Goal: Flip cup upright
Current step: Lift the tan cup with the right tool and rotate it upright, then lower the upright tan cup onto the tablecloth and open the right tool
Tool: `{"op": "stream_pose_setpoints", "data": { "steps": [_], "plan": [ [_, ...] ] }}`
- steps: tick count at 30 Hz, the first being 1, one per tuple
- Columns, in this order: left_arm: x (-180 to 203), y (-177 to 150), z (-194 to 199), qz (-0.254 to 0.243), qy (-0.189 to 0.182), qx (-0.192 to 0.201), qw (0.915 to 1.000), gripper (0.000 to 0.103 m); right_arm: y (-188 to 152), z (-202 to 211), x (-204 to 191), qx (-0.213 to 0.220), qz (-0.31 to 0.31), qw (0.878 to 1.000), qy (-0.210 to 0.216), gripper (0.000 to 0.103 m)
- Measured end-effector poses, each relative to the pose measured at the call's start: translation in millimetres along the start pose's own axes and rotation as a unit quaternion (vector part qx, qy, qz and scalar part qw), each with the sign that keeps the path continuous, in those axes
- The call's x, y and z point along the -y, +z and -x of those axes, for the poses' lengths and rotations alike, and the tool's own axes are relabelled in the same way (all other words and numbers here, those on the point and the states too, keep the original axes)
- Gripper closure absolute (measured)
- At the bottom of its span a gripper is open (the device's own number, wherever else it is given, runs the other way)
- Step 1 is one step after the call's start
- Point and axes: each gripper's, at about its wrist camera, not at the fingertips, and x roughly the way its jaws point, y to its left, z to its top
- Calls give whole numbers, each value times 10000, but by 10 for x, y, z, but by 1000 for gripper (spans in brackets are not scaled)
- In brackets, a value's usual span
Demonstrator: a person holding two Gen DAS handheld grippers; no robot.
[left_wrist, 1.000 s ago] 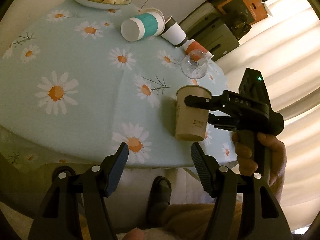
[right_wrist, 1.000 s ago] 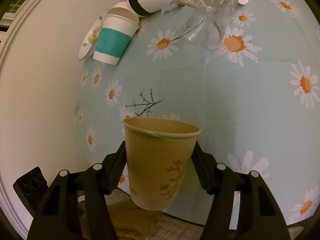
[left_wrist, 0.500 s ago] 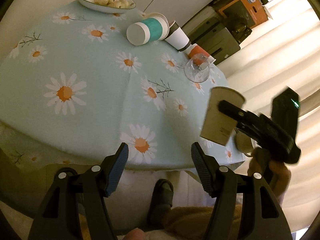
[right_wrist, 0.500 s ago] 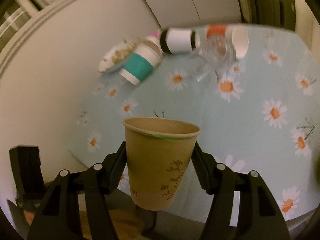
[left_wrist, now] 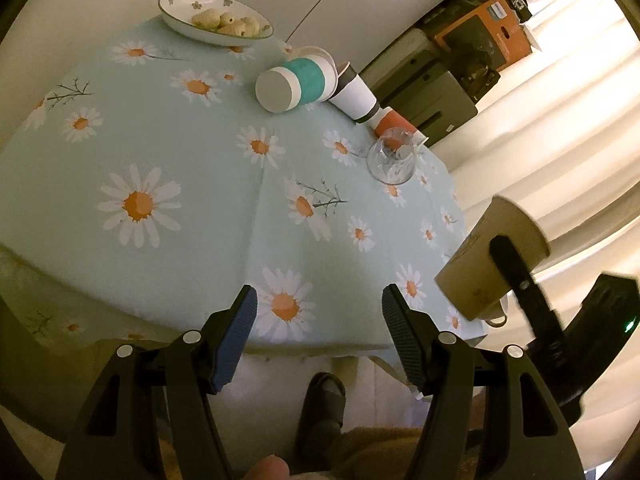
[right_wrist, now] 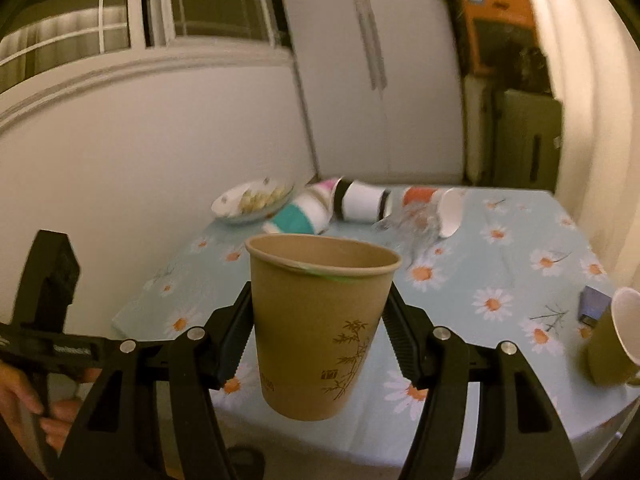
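Note:
My right gripper (right_wrist: 318,332) is shut on a brown paper cup (right_wrist: 316,320) with a bamboo print, mouth up, held in the air off the table's near edge. In the left wrist view the cup (left_wrist: 484,264) hangs tilted past the table's right corner, with one right finger (left_wrist: 516,268) across it. My left gripper (left_wrist: 316,332) is open and empty, over the near table edge. A teal-banded cup (left_wrist: 296,84), a black-and-white cup (left_wrist: 356,98) and an orange cup (left_wrist: 394,122) lie on their sides at the far end.
The round table (left_wrist: 180,168) has a daisy cloth. A plate of snacks (left_wrist: 216,18) sits at the back. A clear glass (left_wrist: 390,158) lies near the fallen cups. A green mug (right_wrist: 612,344) and a small blue box (right_wrist: 594,306) stand at the right edge.
The right gripper has lifted the brown cup off the table and drawn it back and to the right, past the table edge. The left gripper has stayed open and pulled back slightly.

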Motion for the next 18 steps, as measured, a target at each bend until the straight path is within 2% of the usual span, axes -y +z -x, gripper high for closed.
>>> {"op": "stream_pose_setpoints", "data": {
  "steps": [10, 18],
  "plan": [
    [-41, -22, 59, 92, -171, 45, 9998, 40, -379, -420, 21, 324, 77, 9983, -478, 41],
    [-45, -17, 55, 132, -196, 42, 9997, 40, -583, -628, -127, 476, 650, 9948, -621, 41]
  ]
}}
